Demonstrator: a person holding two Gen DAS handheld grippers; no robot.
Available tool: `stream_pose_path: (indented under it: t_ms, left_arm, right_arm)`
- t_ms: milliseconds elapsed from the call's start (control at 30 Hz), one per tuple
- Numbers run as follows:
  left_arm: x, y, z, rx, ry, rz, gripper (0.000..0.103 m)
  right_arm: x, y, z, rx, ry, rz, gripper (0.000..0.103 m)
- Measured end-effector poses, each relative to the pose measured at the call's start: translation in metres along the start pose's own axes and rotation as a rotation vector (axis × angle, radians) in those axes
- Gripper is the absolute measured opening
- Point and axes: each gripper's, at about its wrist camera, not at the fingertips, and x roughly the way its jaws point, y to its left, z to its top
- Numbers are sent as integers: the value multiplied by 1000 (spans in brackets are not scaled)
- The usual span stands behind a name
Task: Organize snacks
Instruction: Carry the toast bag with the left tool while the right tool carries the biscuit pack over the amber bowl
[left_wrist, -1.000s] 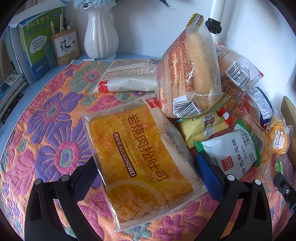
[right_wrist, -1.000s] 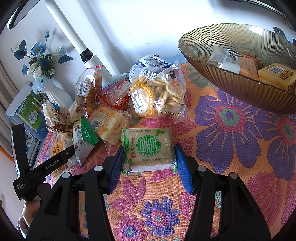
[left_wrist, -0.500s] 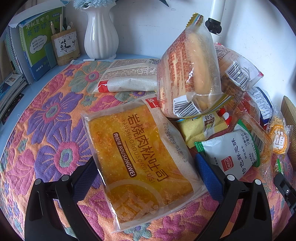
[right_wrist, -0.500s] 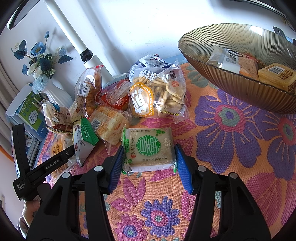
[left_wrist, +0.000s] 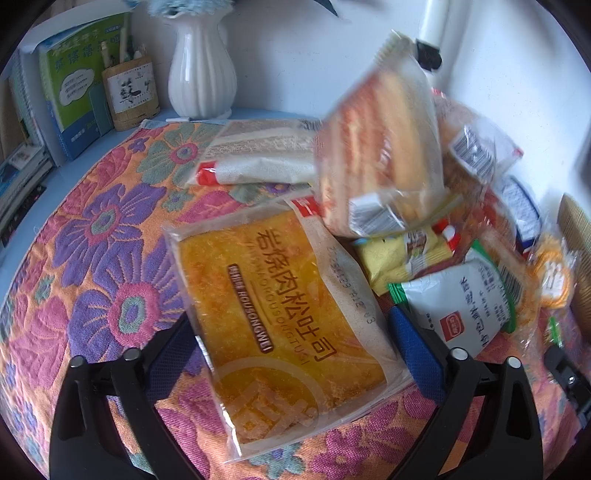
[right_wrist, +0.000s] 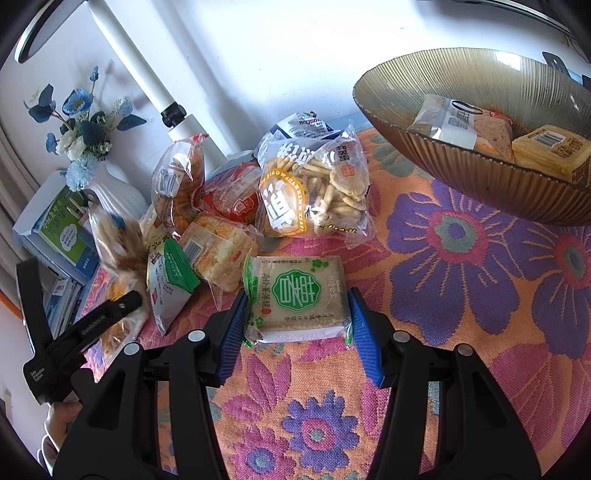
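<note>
An orange meat-floss toast pack (left_wrist: 280, 314) lies flat on the flowered cloth (left_wrist: 92, 258) between the fingers of my left gripper (left_wrist: 290, 321). Its jaws are closing, and the blue pads (left_wrist: 413, 347) stand at the wrapper's edges without clearly squeezing it. My right gripper (right_wrist: 297, 295) is shut on a square pack with a green label (right_wrist: 295, 295), which rests on the cloth; a pad touches each side. A pile of snack bags (right_wrist: 314, 192) sits just behind it. The ribbed glass bowl (right_wrist: 461, 173) at the upper right holds two packs (right_wrist: 550, 151).
A tall bread bag (left_wrist: 384, 147) leans over the toast pack, with a white-and-green pouch (left_wrist: 465, 306) and a yellow packet (left_wrist: 399, 254) to the right. A white vase (left_wrist: 201, 70), books (left_wrist: 70, 81) and a pen holder (left_wrist: 129, 92) stand behind. A white pole (right_wrist: 147, 77) rises by the wall.
The left view is now blurred, and the tall bread bag and the pile around it have shifted slightly. The left pads stand a little closer to the toast pack. The right gripper is unchanged.
</note>
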Motion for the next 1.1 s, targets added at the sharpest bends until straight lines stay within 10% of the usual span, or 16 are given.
stream_pose_path:
  t_ms: [533,1100]
  left_arm:
    - [-73,53,-11,-246,-415,98,79]
    - [-87,9,2,-77,-371,-127,79]
  right_arm:
    - [-25,6,1,-24,-116,48,54]
    - [-98,6,37,-28,-294,137,53]
